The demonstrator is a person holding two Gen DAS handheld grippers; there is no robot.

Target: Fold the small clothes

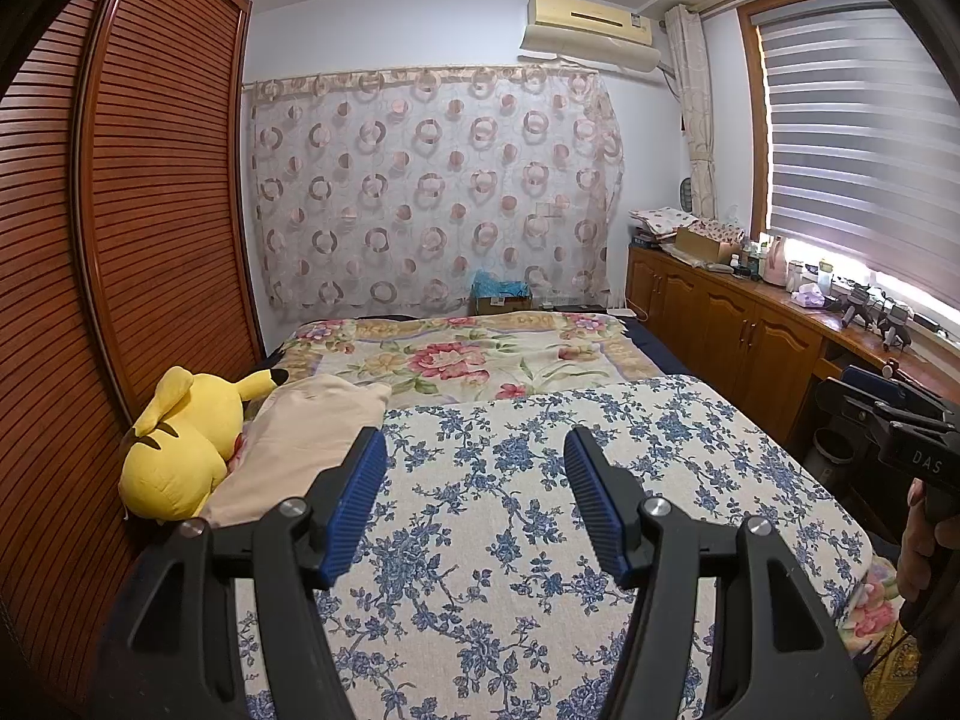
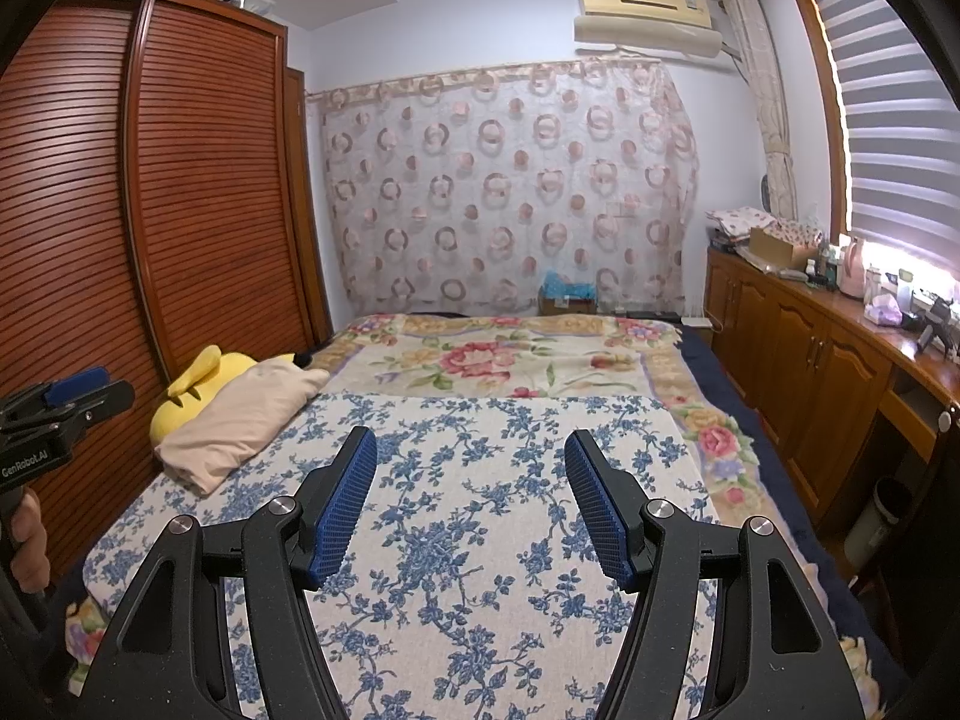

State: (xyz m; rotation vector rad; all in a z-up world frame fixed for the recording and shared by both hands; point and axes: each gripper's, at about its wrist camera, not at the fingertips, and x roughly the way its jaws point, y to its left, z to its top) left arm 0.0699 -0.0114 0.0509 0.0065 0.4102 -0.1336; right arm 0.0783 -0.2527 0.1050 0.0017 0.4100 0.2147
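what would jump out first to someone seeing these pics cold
The bright yellow plush toy at the bed's left edge, against the slatted wooden wardrobe, with a beige folded cloth lying against it. Next, the blue floral cloth spread over the near bed, under the open left gripper and open right gripper. On the far wall hangs a circle-patterned curtain.

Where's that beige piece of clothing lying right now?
The beige garment lies bunched at the bed's left edge, leaning on the yellow plush toy by the wooden wardrobe, with its near end on the blue-flowered cloth.
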